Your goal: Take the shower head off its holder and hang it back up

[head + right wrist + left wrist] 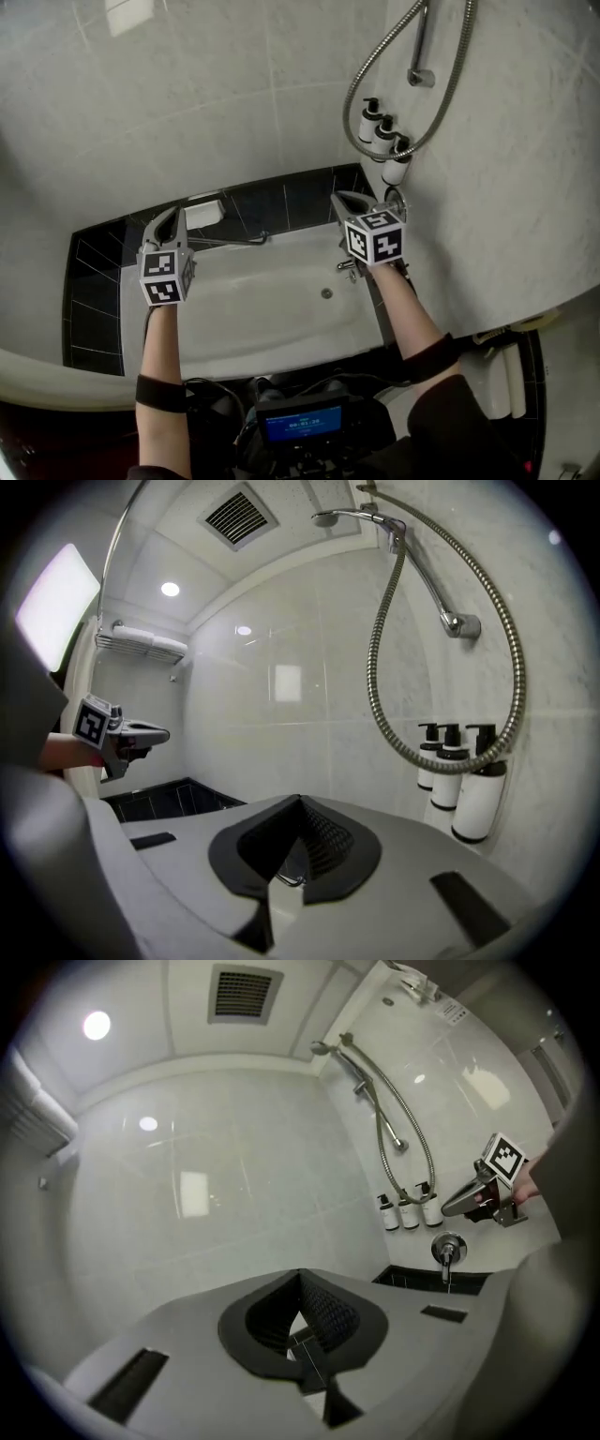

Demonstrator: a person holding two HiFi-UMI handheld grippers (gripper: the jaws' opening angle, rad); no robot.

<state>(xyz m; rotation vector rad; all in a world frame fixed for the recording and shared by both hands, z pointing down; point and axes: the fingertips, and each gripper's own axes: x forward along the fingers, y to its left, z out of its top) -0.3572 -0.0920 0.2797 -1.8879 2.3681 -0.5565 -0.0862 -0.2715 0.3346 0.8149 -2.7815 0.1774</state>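
Two clenched, empty grippers, left gripper point(175, 214) and right gripper point(340, 198), are held low over the bathtub point(262, 305), presumably because the shower head point(328, 517) at 12 o'clock already hangs in its holder.

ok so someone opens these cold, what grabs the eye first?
The two marker-cube grippers, the left gripper and the right gripper, both shut and empty, held out over the white bathtub. Next is the metal shower hose, looping down the right wall in front of three pump bottles. The shower head sits in its holder near the ceiling.
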